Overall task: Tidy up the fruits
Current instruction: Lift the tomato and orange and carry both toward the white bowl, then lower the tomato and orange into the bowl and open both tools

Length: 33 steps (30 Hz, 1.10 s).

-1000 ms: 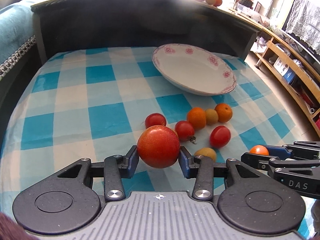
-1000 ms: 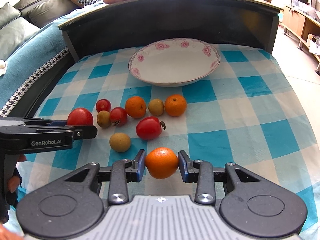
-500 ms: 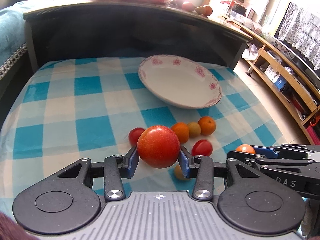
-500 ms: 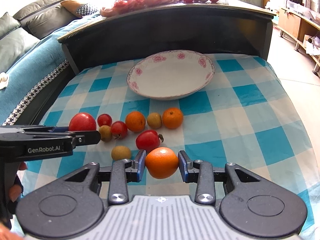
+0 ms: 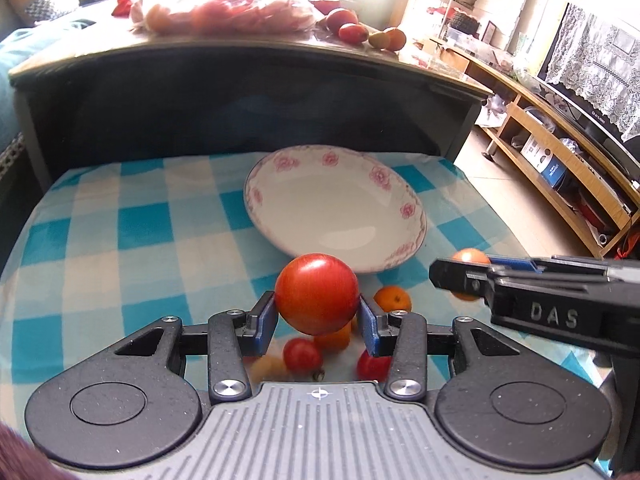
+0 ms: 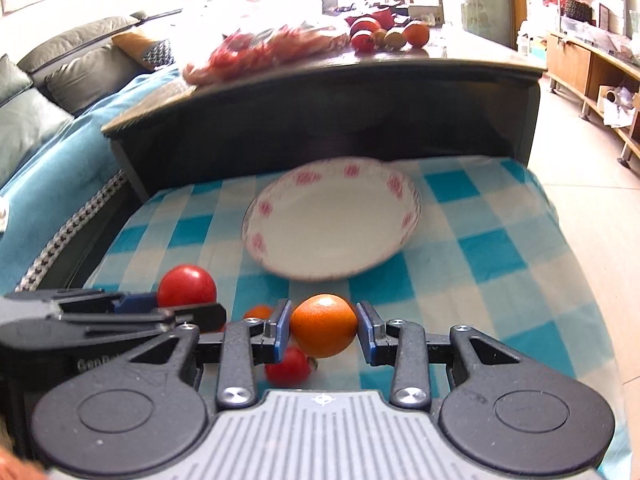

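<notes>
My left gripper (image 5: 317, 320) is shut on a large red tomato (image 5: 317, 293), held above the blue checked cloth just short of the white flowered plate (image 5: 414, 210). My right gripper (image 6: 323, 334) is shut on an orange (image 6: 324, 325), also lifted, with the plate (image 6: 256, 216) ahead of it. Each gripper shows in the other's view: the right one (image 5: 460, 276) with its orange (image 5: 470, 257) at the right, the left one (image 6: 192, 312) with the tomato (image 6: 186, 285) at the left. Small tomatoes (image 5: 301, 354) and oranges (image 5: 394, 299) lie on the cloth under the fingers.
A dark raised table edge (image 5: 240, 92) stands behind the plate, with a bag of fruit (image 5: 224, 12) and loose fruit (image 6: 384, 36) on top. A sofa (image 6: 48, 92) lies to the left, wooden shelves (image 5: 560, 168) to the right.
Both grippers have risen and moved forward toward the plate with their fruit still held. The loose fruit on the cloth has slid down under the fingers in both views.
</notes>
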{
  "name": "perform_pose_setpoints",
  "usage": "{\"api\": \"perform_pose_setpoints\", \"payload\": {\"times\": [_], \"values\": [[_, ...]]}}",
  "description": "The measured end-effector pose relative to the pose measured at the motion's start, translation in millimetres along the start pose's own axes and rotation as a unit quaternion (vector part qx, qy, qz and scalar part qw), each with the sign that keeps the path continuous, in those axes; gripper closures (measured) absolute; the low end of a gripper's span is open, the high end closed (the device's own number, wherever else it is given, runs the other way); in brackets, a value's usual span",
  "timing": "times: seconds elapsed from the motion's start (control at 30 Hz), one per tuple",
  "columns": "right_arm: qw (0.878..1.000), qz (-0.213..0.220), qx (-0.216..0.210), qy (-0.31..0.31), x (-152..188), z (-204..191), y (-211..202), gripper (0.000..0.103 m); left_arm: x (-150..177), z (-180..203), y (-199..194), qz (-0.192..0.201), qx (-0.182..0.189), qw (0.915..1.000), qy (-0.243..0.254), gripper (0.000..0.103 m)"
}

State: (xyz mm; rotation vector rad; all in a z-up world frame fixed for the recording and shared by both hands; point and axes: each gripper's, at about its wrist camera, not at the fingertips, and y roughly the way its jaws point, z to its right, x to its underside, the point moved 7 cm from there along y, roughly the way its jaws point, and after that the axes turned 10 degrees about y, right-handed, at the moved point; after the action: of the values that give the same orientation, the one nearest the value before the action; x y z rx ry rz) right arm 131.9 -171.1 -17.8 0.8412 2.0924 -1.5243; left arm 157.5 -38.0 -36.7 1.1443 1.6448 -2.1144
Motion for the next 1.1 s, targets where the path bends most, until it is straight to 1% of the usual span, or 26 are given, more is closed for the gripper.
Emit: {"api": "perform_pose_setpoints", "payload": {"times": [0.3,0.33,0.37,0.4,0.53,0.6,0.73,0.83,0.87,0.97,1.03,1.07,1.1], "values": [[1.000,0.008,0.005,0.001,-30.0,2.0,17.2,0.066,-19.3,-0.4,16.8,0.001,-0.004,1.0000,0.008,0.052],[1.000,0.007,0.006,0.000,-32.5,1.7,19.7,0.066,-21.7,-0.5,18.6,0.001,-0.004,0.9999,0.010,0.052],[1.000,0.007,0.006,-0.001,-34.8,1.4,22.4,0.066,-24.2,-0.4,20.2,0.002,-0.006,0.9999,0.012,0.056],[1.000,0.006,0.007,-0.002,-37.1,1.2,25.5,0.066,-25.9,0.0,21.2,0.003,-0.005,0.9999,0.015,0.057],[1.000,0.002,0.009,0.000,-45.8,1.4,37.6,0.066,-34.5,-1.1,31.8,0.002,-0.011,0.9996,0.024,0.057],[1.000,-0.001,0.009,0.001,-49.7,1.5,44.6,0.066,-35.6,-1.4,40.3,-0.003,-0.006,0.9997,0.024,0.057],[1.000,-0.015,0.009,0.005,-52.3,0.9,61.6,0.066,-33.9,-3.3,54.0,-0.009,-0.006,0.9995,0.028,0.058],[1.000,-0.021,0.006,0.010,-52.2,2.1,70.7,0.066,-35.8,-10.9,41.4,0.003,-0.001,0.9995,0.032,0.058],[1.000,-0.022,0.005,0.012,-52.3,2.5,72.5,0.066,-35.1,-13.1,36.7,0.000,0.002,0.9994,0.035,0.056],[1.000,-0.022,-0.002,0.020,-54.2,4.5,72.9,0.066,-25.1,-20.5,26.1,-0.017,-0.005,0.9993,0.033,0.055],[1.000,-0.022,0.000,0.018,-53.5,4.6,71.7,0.066,-15.0,-22.5,28.1,-0.038,-0.007,0.9988,0.029,0.056],[1.000,-0.023,0.000,0.018,-52.4,4.4,70.7,0.066,-9.8,-23.1,30.8,-0.048,-0.009,0.9985,0.024,0.054],[1.000,-0.023,0.001,0.017,-51.1,4.1,68.8,0.066,-6.9,-22.5,31.1,-0.045,-0.003,0.9989,0.013,0.052]]}}
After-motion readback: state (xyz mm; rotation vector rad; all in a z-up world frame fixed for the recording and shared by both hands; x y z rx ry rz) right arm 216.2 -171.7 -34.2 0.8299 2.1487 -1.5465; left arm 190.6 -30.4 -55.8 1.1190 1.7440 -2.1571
